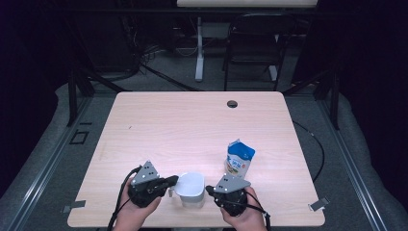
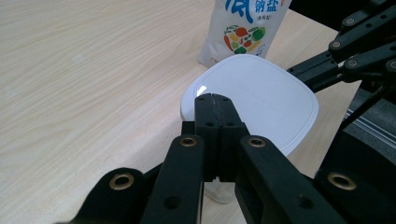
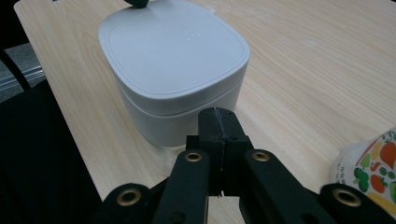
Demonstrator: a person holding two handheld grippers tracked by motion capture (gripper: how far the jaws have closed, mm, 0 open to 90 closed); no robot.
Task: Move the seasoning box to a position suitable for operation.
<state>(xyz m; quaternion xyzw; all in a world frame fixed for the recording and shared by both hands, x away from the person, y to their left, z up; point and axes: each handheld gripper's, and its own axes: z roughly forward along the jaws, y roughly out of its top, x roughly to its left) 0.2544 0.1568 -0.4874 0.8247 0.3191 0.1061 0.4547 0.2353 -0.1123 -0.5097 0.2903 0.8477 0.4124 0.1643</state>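
Observation:
A white lidded container (image 1: 191,188) with rounded corners stands near the table's front edge, between my two grippers. My left gripper (image 1: 174,181) is shut and empty, its tips at the container's left rim; in the left gripper view its closed jaws meet over the lid (image 2: 254,95). My right gripper (image 1: 209,189) is also shut with nothing in it, just right of the container (image 3: 175,70). A blue and white salt bag (image 1: 239,159) stands upright behind the right gripper, seen again as the salt bag (image 2: 243,28) beyond the lid and the salt bag (image 3: 369,168) at the right.
The light wood table (image 1: 192,130) has a cable hole (image 1: 232,104) near its far edge. A dark chair (image 1: 255,43) and a white desk leg (image 1: 199,48) stand beyond the table. The right gripper's linkage (image 2: 355,56) reaches in from the right of the left gripper view.

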